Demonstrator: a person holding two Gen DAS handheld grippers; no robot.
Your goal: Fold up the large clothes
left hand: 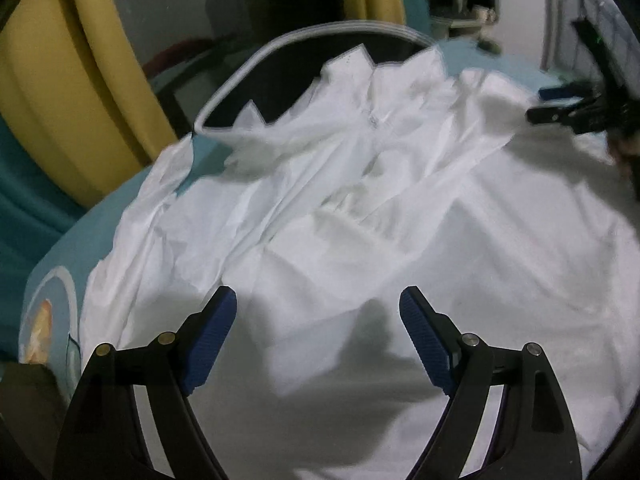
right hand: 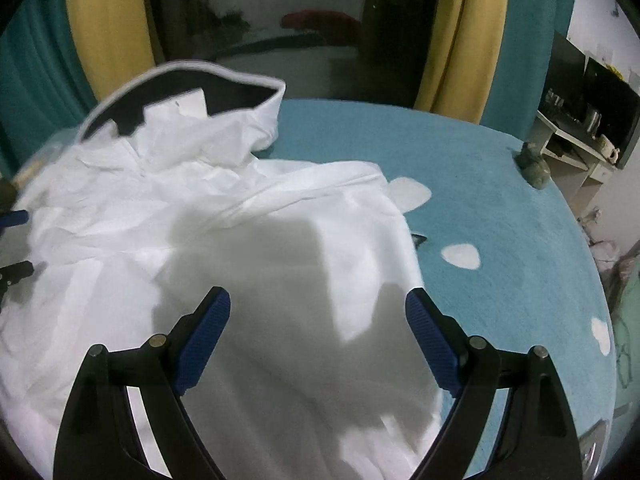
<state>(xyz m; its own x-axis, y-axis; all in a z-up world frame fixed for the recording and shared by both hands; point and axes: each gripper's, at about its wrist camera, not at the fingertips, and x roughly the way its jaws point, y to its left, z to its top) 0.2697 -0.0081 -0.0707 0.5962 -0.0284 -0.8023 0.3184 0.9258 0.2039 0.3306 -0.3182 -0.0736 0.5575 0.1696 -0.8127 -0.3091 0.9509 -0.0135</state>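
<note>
A large white garment [left hand: 360, 216] lies crumpled and spread over a teal bed cover [right hand: 500, 208]; it also fills the right wrist view [right hand: 248, 264]. Its collar end lies at the far side by a dark, white-rimmed basket [left hand: 280, 76]. My left gripper [left hand: 318, 300] is open and empty just above the cloth. My right gripper [right hand: 318, 304] is open and empty above the garment's right part. The right gripper also shows at the right edge of the left wrist view [left hand: 560, 104], and the left gripper's fingertips [right hand: 16, 216] at the left edge of the right wrist view.
The basket [right hand: 240, 92] stands at the far edge of the bed. Yellow and teal curtains [right hand: 448, 40] hang behind. A small dark object [right hand: 534, 168] sits on the cover at far right. A shelf unit [right hand: 580, 136] stands beyond the bed's right side.
</note>
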